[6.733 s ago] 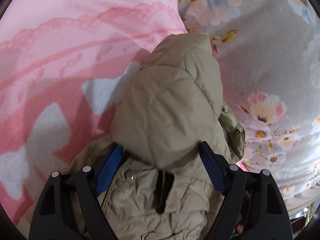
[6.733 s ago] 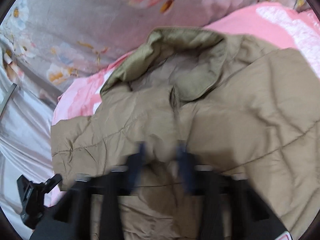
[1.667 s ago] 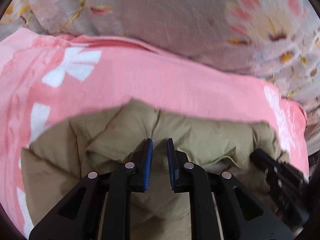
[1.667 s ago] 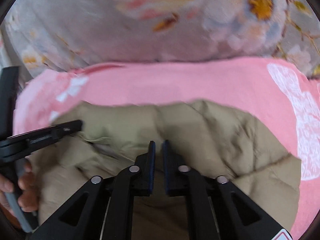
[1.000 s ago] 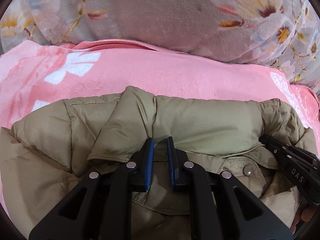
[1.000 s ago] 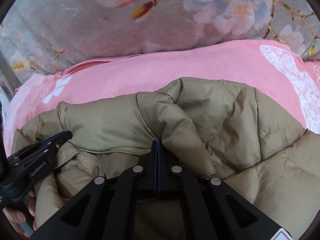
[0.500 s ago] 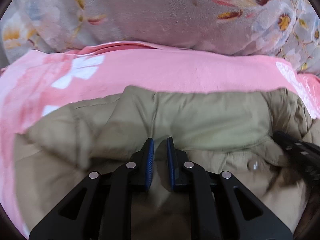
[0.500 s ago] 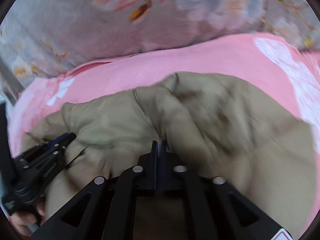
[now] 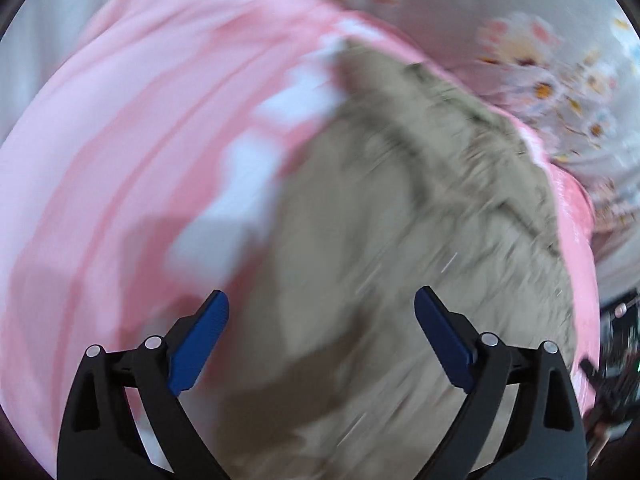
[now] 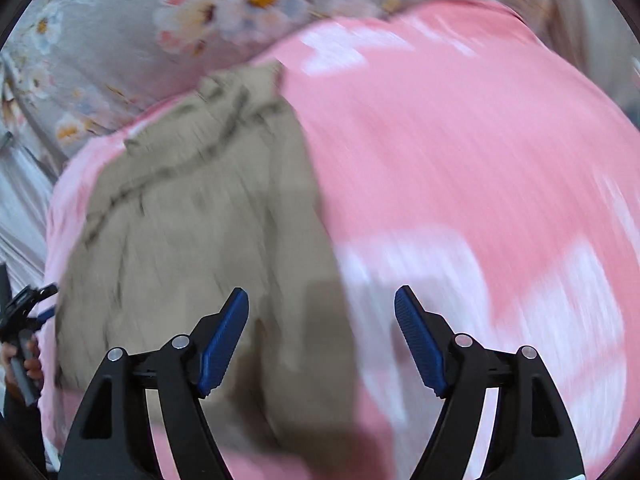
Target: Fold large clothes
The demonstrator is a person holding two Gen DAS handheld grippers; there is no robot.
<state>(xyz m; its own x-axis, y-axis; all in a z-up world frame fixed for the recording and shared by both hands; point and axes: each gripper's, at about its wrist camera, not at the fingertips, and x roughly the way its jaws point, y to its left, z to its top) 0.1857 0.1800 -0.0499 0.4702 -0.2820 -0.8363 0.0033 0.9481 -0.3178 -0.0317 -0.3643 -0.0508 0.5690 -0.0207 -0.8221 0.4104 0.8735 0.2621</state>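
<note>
Khaki jacket (image 9: 400,240): lies on the pink blanket (image 9: 140,140).
Left wrist: your left claw (image 9: 320,320) has just sprung wide, empty — re-aim at the hem.
Right wrist: right claw (image 10: 322,320) likewise spread, holding nothing — jacket edge (image 10: 316,208) beneath; square it.

Jacket (image 9: 400,220) on blanket (image 9: 140,140)
</note>
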